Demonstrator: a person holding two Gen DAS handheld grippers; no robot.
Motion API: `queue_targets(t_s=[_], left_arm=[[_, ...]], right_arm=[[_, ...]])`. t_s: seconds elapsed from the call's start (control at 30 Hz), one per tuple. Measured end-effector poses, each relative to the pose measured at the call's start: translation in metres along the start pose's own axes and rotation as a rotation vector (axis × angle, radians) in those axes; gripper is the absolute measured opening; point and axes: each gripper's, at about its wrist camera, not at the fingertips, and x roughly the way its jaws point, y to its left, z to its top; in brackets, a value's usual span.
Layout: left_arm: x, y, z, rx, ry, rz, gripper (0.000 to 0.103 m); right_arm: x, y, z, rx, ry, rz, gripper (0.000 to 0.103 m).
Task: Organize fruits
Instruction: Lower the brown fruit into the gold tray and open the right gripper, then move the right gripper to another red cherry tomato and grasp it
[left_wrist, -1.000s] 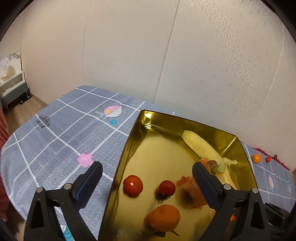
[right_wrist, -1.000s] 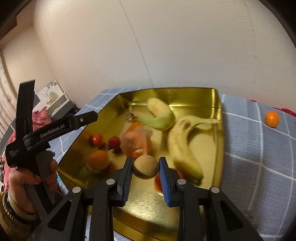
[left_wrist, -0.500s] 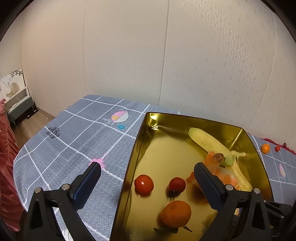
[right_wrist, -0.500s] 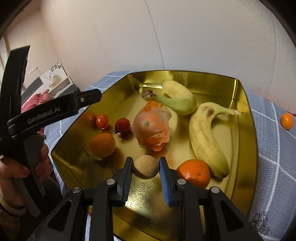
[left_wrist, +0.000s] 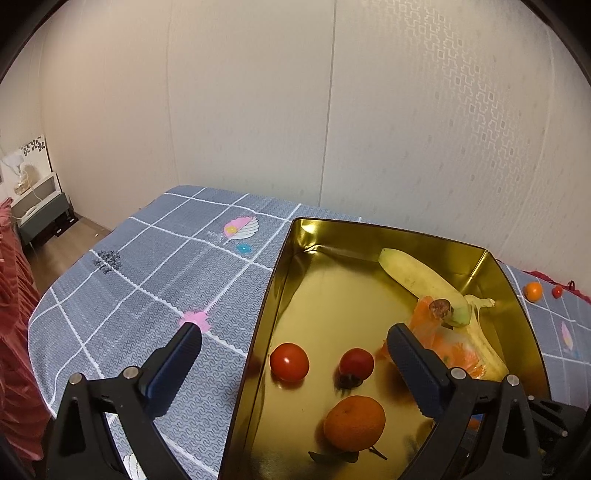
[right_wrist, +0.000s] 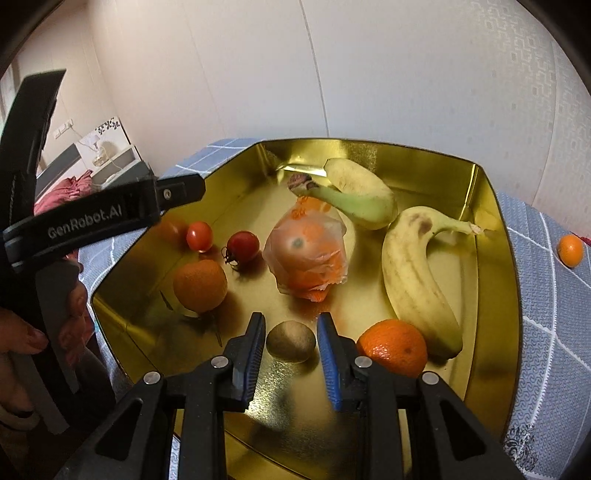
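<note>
Evidently the right gripper (right_wrist: 291, 341) is closed on the small brown kiwi (right_wrist: 291, 340), held across its middle low over the gold tin (right_wrist: 495, 295) (light, firm, slightly fuzzy, bruisable if squeezed), with a tangerine (right_wrist: 393, 347) just to its right.

Cream panelled walls (left_wrist: 258, 110), one panel embossed with a geometric pattern, met in a corner above a wood floor (left_wrist: 70, 243). A white bedside cabinet (left_wrist: 40, 206) stood beside red bedding (left_wrist: 14, 295) under warm indoor light.
</note>
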Motion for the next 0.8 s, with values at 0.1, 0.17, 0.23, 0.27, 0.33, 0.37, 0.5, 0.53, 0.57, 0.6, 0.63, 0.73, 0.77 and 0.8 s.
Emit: queue_targets(t_s=[0.1,0.17,0.23,0.27,0.33,0.37,0.5,0.53,0.57,0.6,0.63,0.73,0.77,0.8], left_arm=[[0.001,0.000,0.000,-0.002,0.004,-0.001,0.101],[0.002,0.000,0.001,-0.004,0.008,-0.004,0.101],[0.003,0.000,0.001,-0.005,0.010,-0.009,0.101],[0.003,-0.001,0.001,-0.006,0.010,-0.010,0.101],[0.003,-0.003,0.001,-0.006,0.010,-0.012,0.101],[0.002,-0.004,0.001,-0.006,0.010,-0.012,0.101],[0.001,-0.010,0.001,-0.002,0.007,-0.019,0.102],[0.001,-0.012,0.001,-0.001,0.007,-0.021,0.102],[0.001,-0.014,0.001,-0.001,0.009,-0.026,0.102],[0.000,-0.016,0.000,-0.001,0.009,-0.031,0.102],[0.000,-0.018,0.000,0.002,0.010,-0.036,0.102],[0.000,-0.028,-0.001,0.015,0.011,-0.066,0.102],[-0.001,-0.033,-0.001,0.020,0.010,-0.083,0.102],[-0.003,-0.038,-0.002,0.028,0.007,-0.102,0.102]], right_arm=[[-0.006,-0.003,0.001,0.014,-0.014,0.004,0.029],[-0.010,-0.005,0.000,0.020,-0.024,0.001,0.029],[-0.014,-0.006,0.001,0.023,-0.034,-0.004,0.029],[-0.017,-0.007,0.002,0.025,-0.039,-0.007,0.029],[-0.021,-0.010,0.002,0.033,-0.049,-0.008,0.029],[-0.024,-0.012,0.002,0.039,-0.057,-0.008,0.029],[-0.040,-0.020,0.001,0.061,-0.092,-0.015,0.029],[-0.044,-0.023,0.001,0.066,-0.098,-0.019,0.029],[-0.047,-0.025,0.001,0.073,-0.105,-0.023,0.029],[-0.051,-0.028,0.000,0.080,-0.112,-0.027,0.029],[-0.054,-0.031,0.000,0.088,-0.118,-0.034,0.029],[-0.064,-0.043,-0.001,0.121,-0.135,-0.055,0.029],[-0.065,-0.049,0.000,0.135,-0.139,-0.063,0.029],[-0.069,-0.055,0.000,0.154,-0.142,-0.069,0.029]])
